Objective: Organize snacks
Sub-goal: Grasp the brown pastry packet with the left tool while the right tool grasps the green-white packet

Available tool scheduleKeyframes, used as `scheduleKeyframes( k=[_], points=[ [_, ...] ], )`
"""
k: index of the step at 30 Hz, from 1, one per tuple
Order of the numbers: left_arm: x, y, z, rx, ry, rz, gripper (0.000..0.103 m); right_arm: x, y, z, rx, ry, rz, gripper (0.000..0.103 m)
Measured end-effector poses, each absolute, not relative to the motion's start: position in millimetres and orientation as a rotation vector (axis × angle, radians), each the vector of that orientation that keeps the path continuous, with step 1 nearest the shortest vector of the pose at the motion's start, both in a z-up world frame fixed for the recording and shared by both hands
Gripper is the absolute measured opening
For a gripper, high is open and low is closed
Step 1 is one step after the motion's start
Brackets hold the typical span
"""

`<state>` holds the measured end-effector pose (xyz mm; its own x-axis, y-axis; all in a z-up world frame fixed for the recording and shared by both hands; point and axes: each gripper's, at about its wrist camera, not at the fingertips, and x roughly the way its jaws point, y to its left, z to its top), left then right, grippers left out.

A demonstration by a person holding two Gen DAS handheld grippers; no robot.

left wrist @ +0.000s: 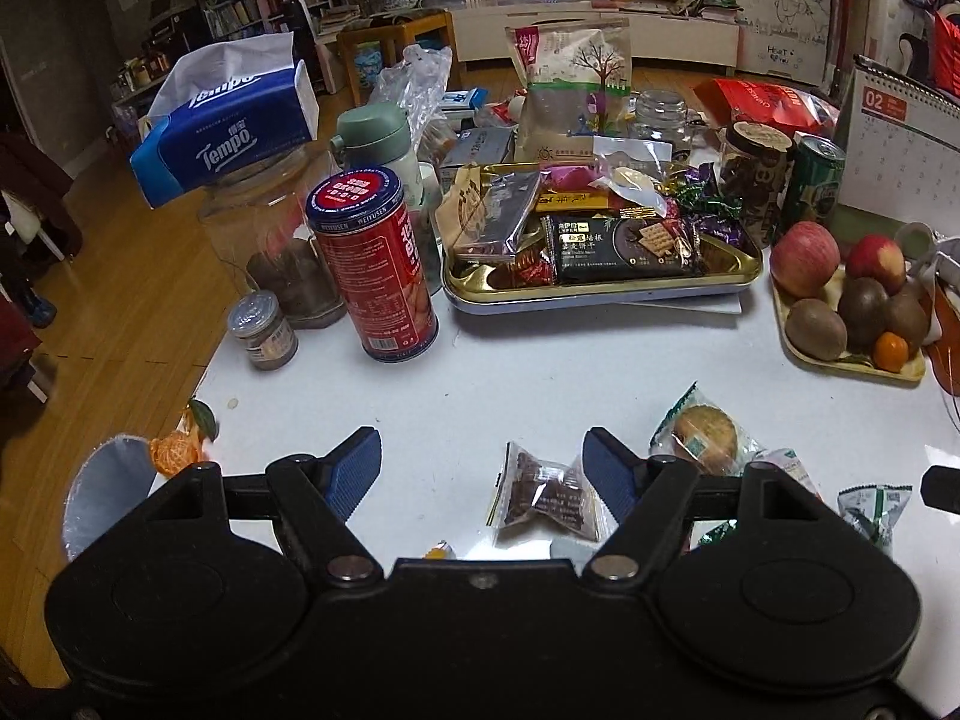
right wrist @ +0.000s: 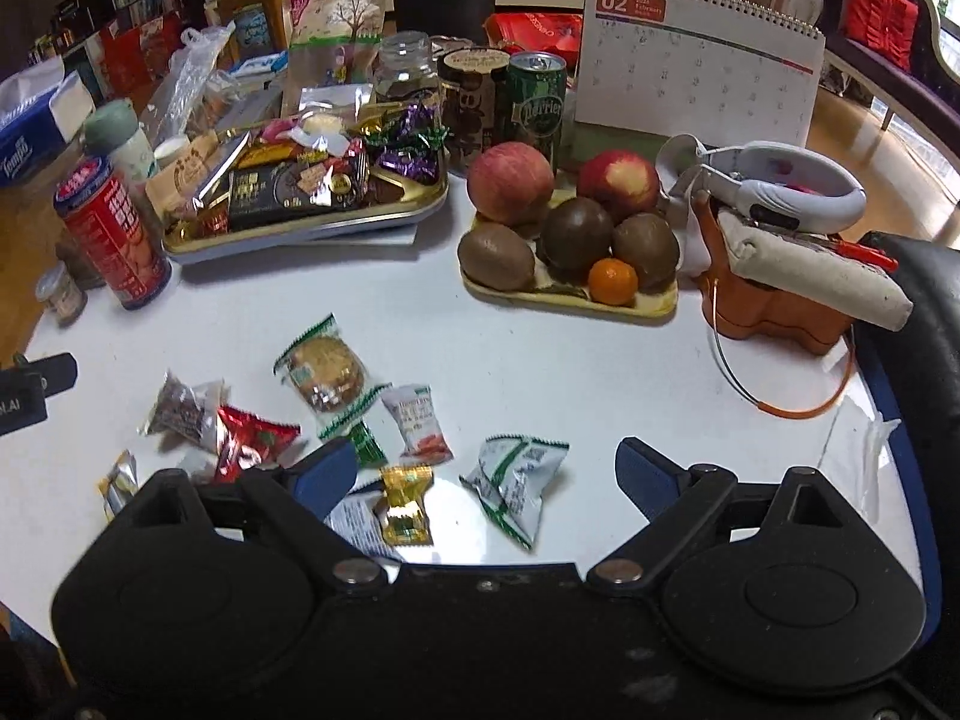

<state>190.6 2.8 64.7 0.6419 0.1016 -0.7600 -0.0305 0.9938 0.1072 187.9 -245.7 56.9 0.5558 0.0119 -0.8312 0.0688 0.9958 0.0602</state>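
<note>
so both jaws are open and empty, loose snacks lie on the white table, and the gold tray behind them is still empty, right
Not quite. The gold rectangular metal tray is not empty: it already holds a black cracker packet and purple-wrapped candies, seen in the left wrist view. The rest holds: the left gripper and right gripper have open, empty jaws, and loose wrapped snacks like the gold foil candy lie on the white table.

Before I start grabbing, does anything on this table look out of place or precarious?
Yes. The blue tissue pack sits tilted on top of a glass jar, overhanging it. A peeled mandarin lies at the very table edge. Loose wrapped snacks are scattered on the white table rather than in the gold tray.
</note>
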Motion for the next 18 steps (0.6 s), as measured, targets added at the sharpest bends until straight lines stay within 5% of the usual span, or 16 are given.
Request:
scheduleKeyframes(
  k=[18],
  points=[
    [212.0,1.6,37.6,0.075,0.989,0.058,0.075,241.3,-254.6,-2.9,0.181,1.193,-0.142,0.095]
  ],
)
